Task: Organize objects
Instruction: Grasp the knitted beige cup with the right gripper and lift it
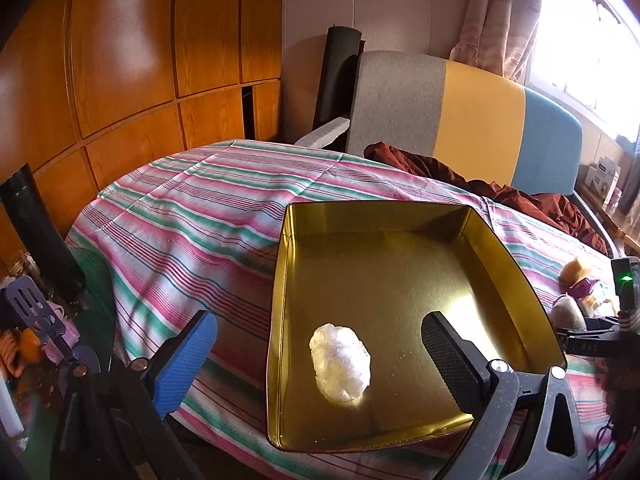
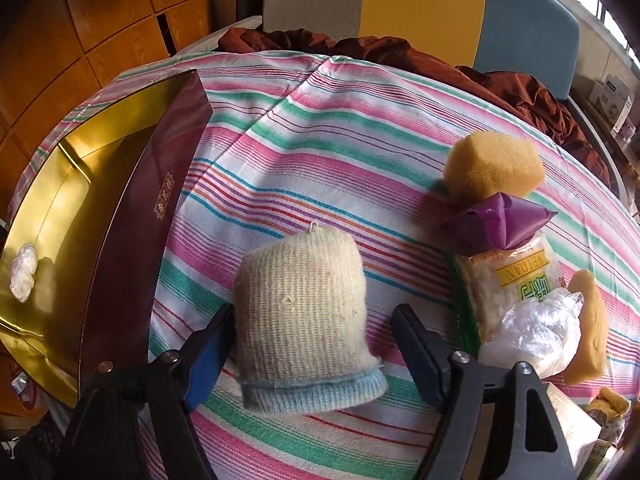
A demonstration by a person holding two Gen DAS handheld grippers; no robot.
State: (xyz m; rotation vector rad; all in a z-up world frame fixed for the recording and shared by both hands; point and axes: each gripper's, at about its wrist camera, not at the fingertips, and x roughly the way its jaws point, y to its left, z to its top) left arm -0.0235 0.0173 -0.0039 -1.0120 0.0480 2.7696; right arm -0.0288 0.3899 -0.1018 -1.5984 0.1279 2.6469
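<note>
A gold tin box [image 1: 496,240] with a dark red outside sits on the striped bedspread; it also shows at the left of the right wrist view [image 2: 132,240]. A white crumpled plastic wad [image 1: 340,362] lies inside it, also visible in the right wrist view [image 2: 23,272]. My left gripper [image 1: 320,344] is open and empty, held above the box's near left part. My right gripper [image 2: 316,328] is open around a cream knitted cloth with a blue hem [image 2: 304,320]; its left finger touches the cloth, the right finger stands apart.
A yellow sponge [image 2: 494,166], a purple wrapper [image 2: 500,222], a snack packet [image 2: 512,280], a clear plastic bag [image 2: 532,332] and another sponge [image 2: 592,328] lie at the right. A brown blanket [image 1: 520,196] and a grey-yellow-blue headboard [image 1: 476,120] lie behind. The bed edge drops left.
</note>
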